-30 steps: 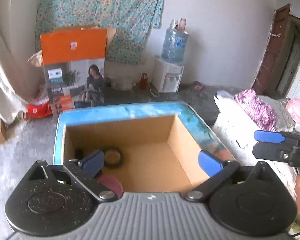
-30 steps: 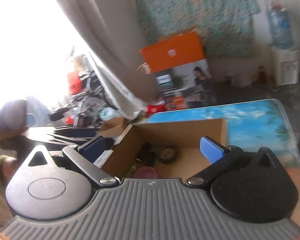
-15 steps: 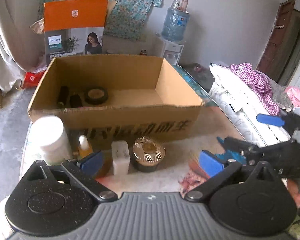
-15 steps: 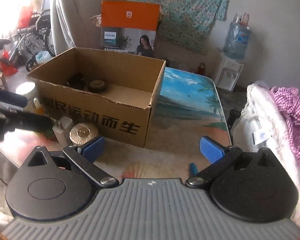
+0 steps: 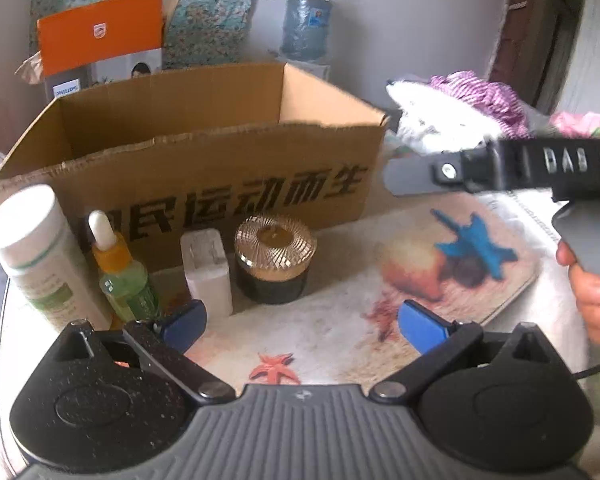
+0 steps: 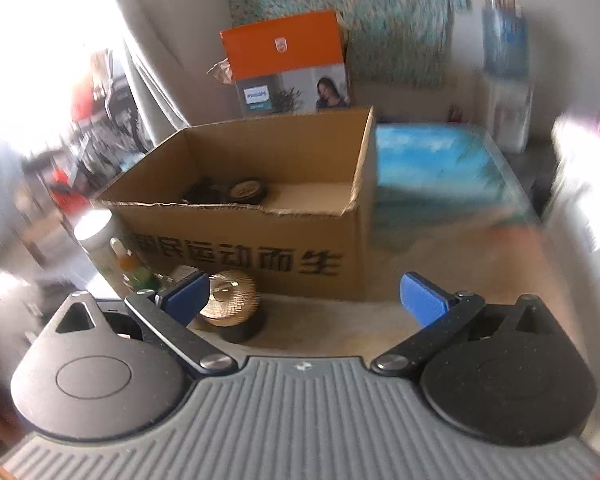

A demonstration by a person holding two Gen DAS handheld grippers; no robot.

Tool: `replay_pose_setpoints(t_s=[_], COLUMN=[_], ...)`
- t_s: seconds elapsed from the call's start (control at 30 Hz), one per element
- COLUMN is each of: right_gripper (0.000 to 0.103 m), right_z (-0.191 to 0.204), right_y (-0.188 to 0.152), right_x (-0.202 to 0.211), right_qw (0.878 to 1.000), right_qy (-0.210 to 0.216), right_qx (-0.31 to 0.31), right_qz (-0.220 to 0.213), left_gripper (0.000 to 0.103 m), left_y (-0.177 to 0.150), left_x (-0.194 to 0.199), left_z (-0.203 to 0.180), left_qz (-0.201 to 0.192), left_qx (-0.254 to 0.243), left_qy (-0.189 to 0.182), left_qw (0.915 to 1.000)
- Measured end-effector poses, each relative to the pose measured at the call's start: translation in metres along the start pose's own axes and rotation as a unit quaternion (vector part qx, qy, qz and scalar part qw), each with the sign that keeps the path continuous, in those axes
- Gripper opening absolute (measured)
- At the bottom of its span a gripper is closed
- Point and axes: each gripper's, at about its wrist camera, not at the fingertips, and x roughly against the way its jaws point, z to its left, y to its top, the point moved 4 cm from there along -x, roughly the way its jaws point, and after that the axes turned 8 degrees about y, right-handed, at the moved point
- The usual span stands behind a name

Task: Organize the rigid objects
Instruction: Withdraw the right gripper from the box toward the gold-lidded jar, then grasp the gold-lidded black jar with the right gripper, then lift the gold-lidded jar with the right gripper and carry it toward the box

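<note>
Facing "PHILIPS" carton point(image 6: 288, 68) behind cardboard box point(image 5: 236, 184), both grippers spread.

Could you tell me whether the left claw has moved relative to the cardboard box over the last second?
Yes. The left claw pulled back and dropped: it looked down into the cardboard box before, and now faces its printed front wall.

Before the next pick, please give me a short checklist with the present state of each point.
1. Left gripper open and empty: ok.
2. Right gripper open and empty: ok.
3. Cardboard box open on top, with free space inside: ok.
4. Items waiting in front of the box stand upright: white bottle, dropper bottle, white block, gold-lid jar: ok.
5. Free gap around the jar for the fingers: cannot tell; the block stands very close.
6. Right wrist view sharp: not ok, blurred.
</note>
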Motion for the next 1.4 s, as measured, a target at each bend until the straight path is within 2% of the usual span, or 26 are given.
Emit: replay_pose_setpoints(t_s=[0.13, 0.23, 0.33, 0.47, 0.53, 0.6, 0.73, 0.83, 0.9, 1.03, 1.2, 1.4], right_gripper=[0.102, 0.102, 0.101, 0.097, 0.092, 0.083, 0.073, 0.061, 0.049, 0.045, 0.045, 0.046], right_z=[-0.016, -0.023, -0.023, -0.020, -0.021, -0.020, -0.020, -0.021, -0.023, -0.029, -0.036, -0.046], right_y=[-0.011, -0.019, -0.021, -0.020, -0.020, -0.022, -0.020, -0.018, -0.018, -0.021, -0.025, -0.030], right_x=[-0.035, -0.058, -0.072, -0.087, -0.093, -0.101, -0.114, -0.123, -0.128, -0.133, -0.123, -0.103], right_qw=[0.995, 0.987, 0.980, 0.977, 0.975, 0.973, 0.968, 0.965, 0.962, 0.957, 0.957, 0.957], right_qy=[0.042, 0.078, 0.104, 0.120, 0.129, 0.136, 0.156, 0.167, 0.170, 0.177, 0.177, 0.163], right_qx=[-0.084, -0.138, -0.164, -0.171, -0.176, -0.180, -0.185, -0.190, -0.198, -0.209, -0.210, -0.221], right_qz=[0.019, 0.029, 0.033, 0.037, 0.045, 0.053, 0.066, 0.075, 0.083, 0.095, 0.096, 0.091], left_gripper=[0.101, 0.096, 0.093, 0.082, 0.081, 0.080, 0.079, 0.080, 0.080, 0.079, 0.079, 0.079], left_y=[-0.005, -0.007, -0.007, -0.005, -0.004, -0.001, 0.005, 0.007, 0.009, 0.011, 0.013, 0.014], left_x=[-0.014, -0.018, -0.022, -0.033, -0.037, -0.041, -0.047, -0.048, -0.049, -0.050, -0.050, -0.050], left_z=[-0.004, -0.012, -0.019, -0.024, -0.022, -0.021, -0.021, -0.023, -0.025, -0.030, -0.037, -0.054], left_qz=[-0.006, -0.023, -0.036, -0.030, -0.026, -0.024, -0.017, -0.015, -0.014, -0.013, -0.011, -0.013], left_qx=[0.001, -0.026, -0.049, -0.061, -0.057, -0.050, -0.050, -0.057, -0.059, -0.066, -0.071, -0.092], left_qy=[-0.006, 0.006, 0.010, 0.026, 0.028, 0.029, 0.040, 0.038, 0.031, 0.032, 0.017, -0.017], left_qw=[1.0000, 0.9994, 0.9981, 0.9973, 0.9976, 0.9980, 0.9978, 0.9975, 0.9977, 0.9972, 0.9972, 0.9956])
